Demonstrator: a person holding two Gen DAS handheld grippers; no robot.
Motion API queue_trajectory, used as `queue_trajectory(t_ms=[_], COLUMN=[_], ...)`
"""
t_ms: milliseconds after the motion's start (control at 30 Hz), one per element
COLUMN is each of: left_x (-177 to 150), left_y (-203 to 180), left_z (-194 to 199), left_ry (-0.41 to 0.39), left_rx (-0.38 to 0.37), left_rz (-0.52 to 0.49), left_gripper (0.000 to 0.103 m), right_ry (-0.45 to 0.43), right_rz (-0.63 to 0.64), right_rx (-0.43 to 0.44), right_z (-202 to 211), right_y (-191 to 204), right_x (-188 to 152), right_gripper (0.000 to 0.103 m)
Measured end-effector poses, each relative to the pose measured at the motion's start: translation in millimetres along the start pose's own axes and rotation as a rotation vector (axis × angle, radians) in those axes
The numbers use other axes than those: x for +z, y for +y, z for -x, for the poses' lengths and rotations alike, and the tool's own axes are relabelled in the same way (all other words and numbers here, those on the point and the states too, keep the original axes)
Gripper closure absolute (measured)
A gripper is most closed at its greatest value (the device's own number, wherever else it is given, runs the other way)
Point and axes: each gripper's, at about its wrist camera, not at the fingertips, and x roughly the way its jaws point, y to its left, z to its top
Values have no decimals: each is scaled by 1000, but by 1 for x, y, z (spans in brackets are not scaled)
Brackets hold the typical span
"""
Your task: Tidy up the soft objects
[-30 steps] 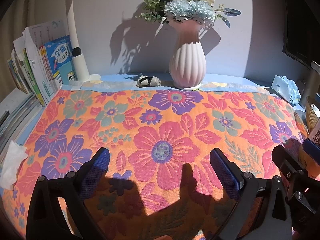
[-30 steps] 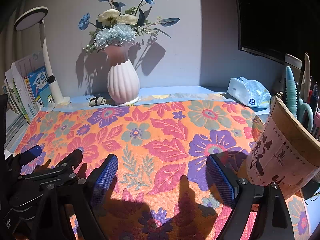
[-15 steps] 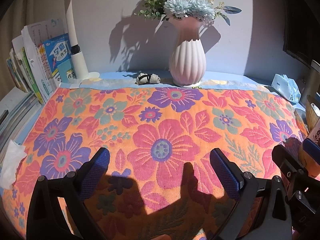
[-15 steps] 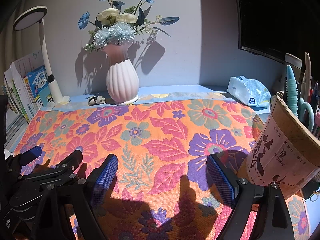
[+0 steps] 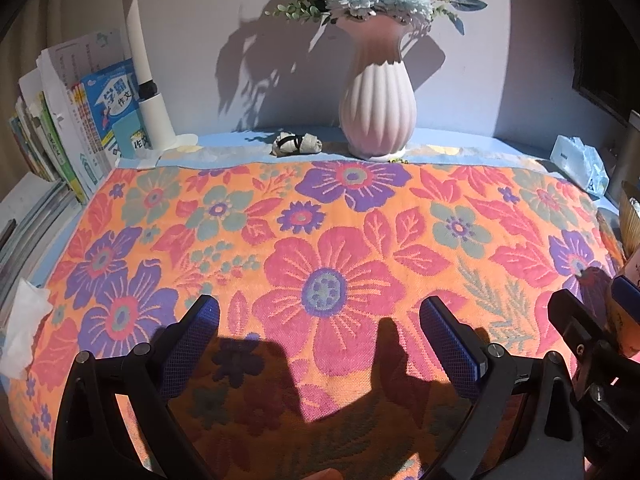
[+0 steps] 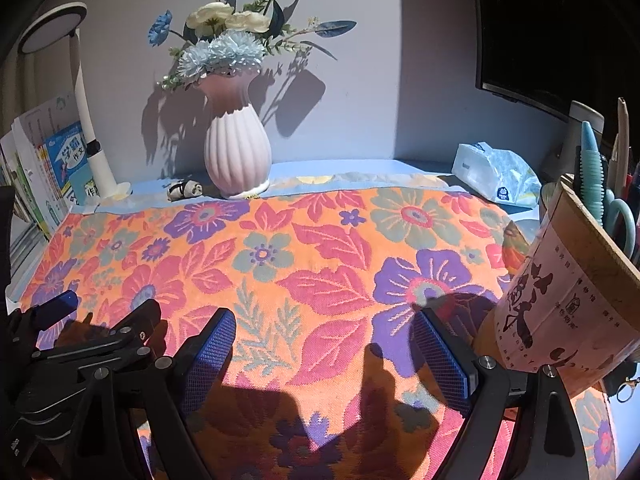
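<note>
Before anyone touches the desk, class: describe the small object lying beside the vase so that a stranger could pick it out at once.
Find the pink ribbed vase of flowers at the back of the desk, behind the flowered cloth. Just to its left, on the blue strip, lies a small white bundle. The black band around its middle sets it apart.

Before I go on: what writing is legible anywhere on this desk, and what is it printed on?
"学霸 作文": cover of the blue book standing at the left, beside the lamp.
"作文": pale green panel lower on that cover, partly hidden.
Paper cup at the right: cartoon figure and rows of small characters, too small to read.
Tissue pack: small round logo, unreadable.
Other book spines: too blurred.
</note>
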Motion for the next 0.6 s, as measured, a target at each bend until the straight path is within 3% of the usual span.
queue_trajectory(t_ms=[133, 267, 600], left_x=[0, 0, 0], left_y=[-1, -2, -4], left_z=[-2, -3, -5], left_ry=[9, 15, 28], left_rx=[7, 15, 31], left_rz=[-5, -10, -20], left_gripper=[3, 3, 3], right_ry=[3, -4, -4], right_rz=[0, -6, -1], right_rx=[-3, 2, 11], right_z=[0, 2, 3], right_y=[-1, -1, 0], right_x=[0, 0, -1], right_gripper=[13, 5, 5])
